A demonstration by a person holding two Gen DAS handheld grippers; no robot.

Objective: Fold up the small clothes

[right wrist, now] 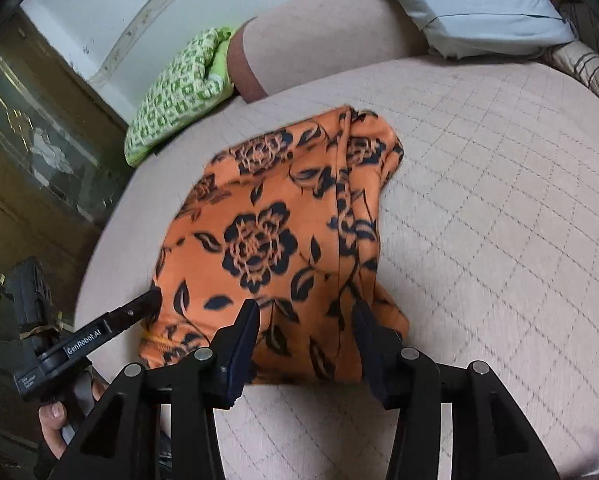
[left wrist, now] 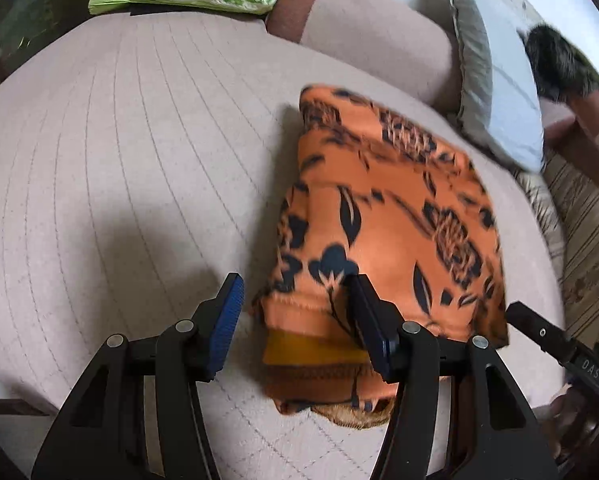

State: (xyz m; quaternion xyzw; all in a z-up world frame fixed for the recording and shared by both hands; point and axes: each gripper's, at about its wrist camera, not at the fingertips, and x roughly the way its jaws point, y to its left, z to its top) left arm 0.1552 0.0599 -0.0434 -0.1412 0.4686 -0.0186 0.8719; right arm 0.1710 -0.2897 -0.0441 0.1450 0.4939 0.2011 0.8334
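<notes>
A pale quilted bed (right wrist: 479,208) fills both views. The folded orange cloth (right wrist: 283,240) lies on it. Beyond the cloth sit a green checked bundle (right wrist: 171,96), a beige bolster (right wrist: 323,28) and a grey pillow (right wrist: 483,4); a dark cabinet (right wrist: 31,152) stands off the bed's edge. The left claw (left wrist: 295,312) tilts down at the cloth's near edge, spread, gripping nothing. The right claw (right wrist: 305,336) does likewise, spread over the hem.

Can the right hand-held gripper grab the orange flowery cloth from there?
Probably yes. The right hand-held gripper is open right over the orange cloth's near edge, and nothing lies between.
</notes>
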